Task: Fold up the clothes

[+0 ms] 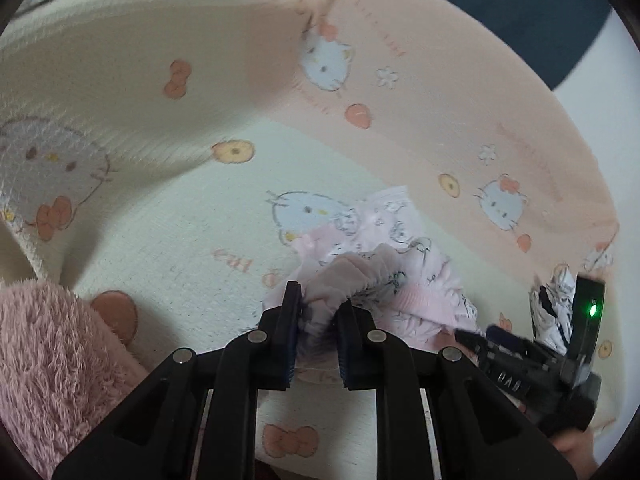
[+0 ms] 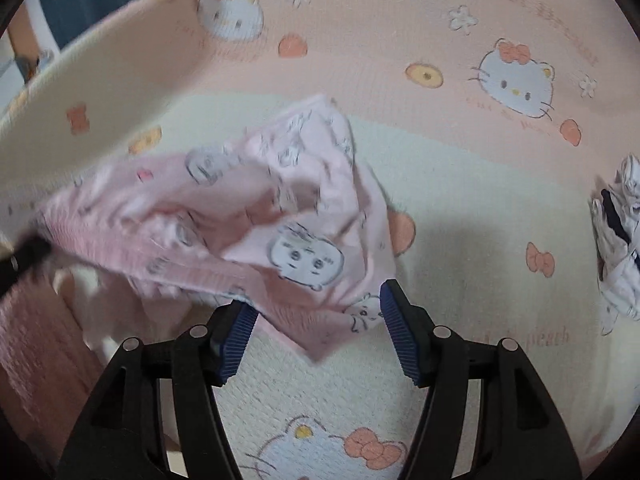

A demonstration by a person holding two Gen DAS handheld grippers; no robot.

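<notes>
A small pink garment [image 2: 248, 216] printed with cartoon faces hangs stretched over the bed. My left gripper [image 1: 318, 304] is shut on its bunched elastic edge [image 1: 352, 276]. In the right wrist view the garment's lower corner [image 2: 320, 332] dangles between the fingers of my right gripper [image 2: 314, 300]. The jaws there stand wide apart and the blue pads [image 2: 400, 332] do not press the cloth. The left gripper's dark tip [image 2: 24, 256] shows at the far left edge of that view, at the garment's other end. The right gripper [image 1: 480, 344] also appears low on the right of the left wrist view.
A cream and peach blanket [image 2: 460, 208] with a cat-and-bow print covers the bed, one flap [image 1: 140, 60] raised at the back left. A crumpled white and black garment [image 2: 620, 240] lies to the right. A fluffy pink fabric [image 1: 52, 368] sits near the left.
</notes>
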